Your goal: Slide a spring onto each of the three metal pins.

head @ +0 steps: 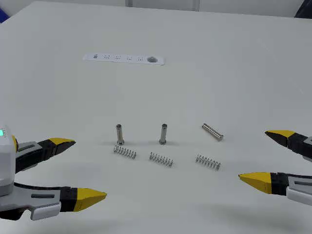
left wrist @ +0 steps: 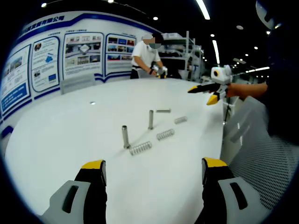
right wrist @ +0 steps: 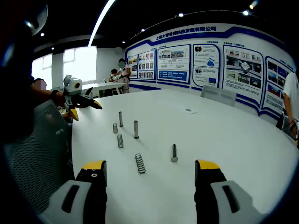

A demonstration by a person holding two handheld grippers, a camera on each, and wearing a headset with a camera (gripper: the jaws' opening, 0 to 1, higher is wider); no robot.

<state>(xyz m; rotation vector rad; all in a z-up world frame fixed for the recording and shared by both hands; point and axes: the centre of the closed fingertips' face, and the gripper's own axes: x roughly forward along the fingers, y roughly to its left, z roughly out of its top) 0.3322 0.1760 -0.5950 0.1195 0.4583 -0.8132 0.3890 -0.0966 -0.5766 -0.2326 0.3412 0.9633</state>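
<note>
Two metal pins stand upright on the white table, the left pin (head: 119,134) (left wrist: 125,136) and the middle pin (head: 163,133) (left wrist: 151,119). A third pin (head: 212,131) (right wrist: 174,153) lies on its side to their right. Three springs lie in a row just in front: left spring (head: 125,151), middle spring (head: 161,159), right spring (head: 208,162) (right wrist: 139,163). My left gripper (head: 85,169) (left wrist: 153,164) hovers open, left of the row, nothing between its yellow tips. My right gripper (head: 255,156) (right wrist: 150,165) is open too, right of the lying pin, holding nothing.
A white power strip (head: 124,58) lies farther back on the table. A mesh chair back (left wrist: 261,154) stands by the table's near edge. People stand at another bench (left wrist: 148,51) in the distance.
</note>
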